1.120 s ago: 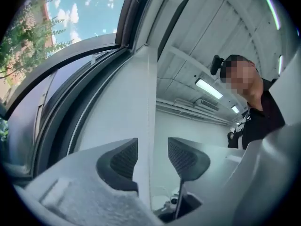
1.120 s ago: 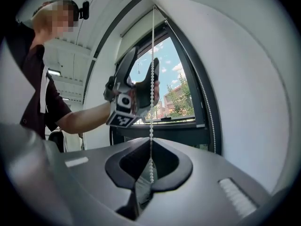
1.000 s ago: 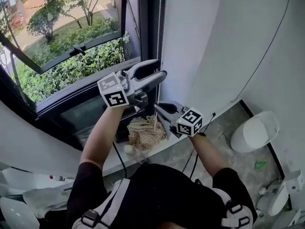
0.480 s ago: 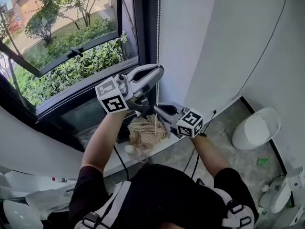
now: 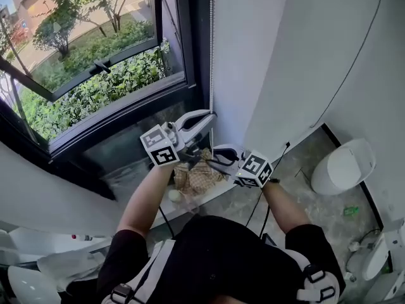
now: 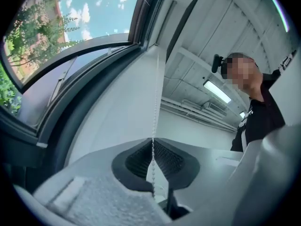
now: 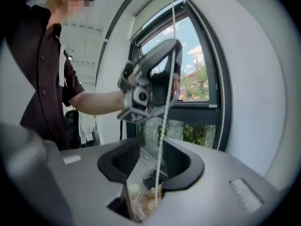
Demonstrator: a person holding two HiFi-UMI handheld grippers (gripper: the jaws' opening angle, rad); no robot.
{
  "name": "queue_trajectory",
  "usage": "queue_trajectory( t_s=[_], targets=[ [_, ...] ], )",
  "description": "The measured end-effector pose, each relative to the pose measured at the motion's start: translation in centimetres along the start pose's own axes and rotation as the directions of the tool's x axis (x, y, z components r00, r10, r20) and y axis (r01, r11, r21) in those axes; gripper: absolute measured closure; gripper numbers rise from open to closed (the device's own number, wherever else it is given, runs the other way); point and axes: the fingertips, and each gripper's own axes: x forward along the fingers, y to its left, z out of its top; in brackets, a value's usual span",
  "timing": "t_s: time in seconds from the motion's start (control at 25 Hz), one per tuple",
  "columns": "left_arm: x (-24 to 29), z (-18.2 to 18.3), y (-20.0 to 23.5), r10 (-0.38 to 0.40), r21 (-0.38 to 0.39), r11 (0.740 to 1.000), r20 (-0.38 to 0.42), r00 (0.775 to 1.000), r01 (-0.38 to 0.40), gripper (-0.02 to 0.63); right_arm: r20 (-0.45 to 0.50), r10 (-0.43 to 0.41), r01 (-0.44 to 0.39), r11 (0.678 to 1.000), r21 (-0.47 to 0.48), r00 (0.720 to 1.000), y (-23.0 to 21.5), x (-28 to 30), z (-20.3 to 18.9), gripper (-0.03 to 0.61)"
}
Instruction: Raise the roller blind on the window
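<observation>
My right tongs [image 7: 151, 163] are opening. The white bead cord [image 7: 164, 114] hangs loose in the gap between the two dark pads. The cord goes up past the tip of my left tongs [image 7: 169, 55], which are higher up in front of the window [image 7: 197, 74]. Another bead cord [image 7: 221, 102] hangs by the window frame. Down below lies something straw-coloured [image 7: 146, 202]
</observation>
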Motion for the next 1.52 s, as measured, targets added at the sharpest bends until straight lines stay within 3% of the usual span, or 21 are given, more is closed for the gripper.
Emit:
queue_trajectory(
  t_s=[0.16,0.36,0.44,0.56,0.8,0.92,1.08,1.52],
  targets=[
    [-2.1,-0.4,1.6,0.047,-0.058,0.997,0.058,0.997,-0.043,0.601,0.18,-0.059,0.064,0.998,-0.023,0.982,-1.6,-3.4,6.3,0.42],
    [-1.6,-0.4,0.6,0.036,0.009,0.999,0.026,0.999,-0.036,0.601,0.467,-0.136,0.163,0.987,-0.018,0.874,-4.0,-7.3,19.2,0.42],
    [-1.5,-0.4,0.4,0.031,0.003,1.0,0.034,0.999,-0.031,0.601,0.524,-0.15,0.181,0.983,-0.008,0.839,-4.7,-7.5,23.1,0.433],
    [-1.3,-0.6,-0.1,0.017,0.002,1.0,0.025,1.0,-0.017,0.6,0.543,-0.156,0.2,0.98,-0.023,0.825,-5.4,-6.6,26.3,0.446],
    [-1.3,-0.8,-0.7,0.022,0.036,0.999,-0.002,1.0,-0.022,0.6,0.561,-0.135,0.187,0.982,-0.036,0.816,-5.3,-5.7,28.2,0.54],
    [-1.3,-0.6,-0.6,0.028,0.046,0.999,-0.008,1.0,-0.027,0.6,0.58,-0.126,0.173,0.985,-0.025,0.804,-5.0,-5.8,28.2,0.555],
    [-1.1,-0.8,-0.4,0.025,0.037,0.999,-0.004,1.0,-0.025,0.6,0.597,-0.132,0.154,0.988,0.014,0.792,-5.3,-6.2,28.0,0.558],
    [0.3,-1.9,-0.7,-0.002,0.023,1.0,-0.031,1.0,0.003,0.6,0.609,-0.155,0.188,0.982,0.01,0.778,-5.8,-7.8,27.2,0.561]
  ],
)
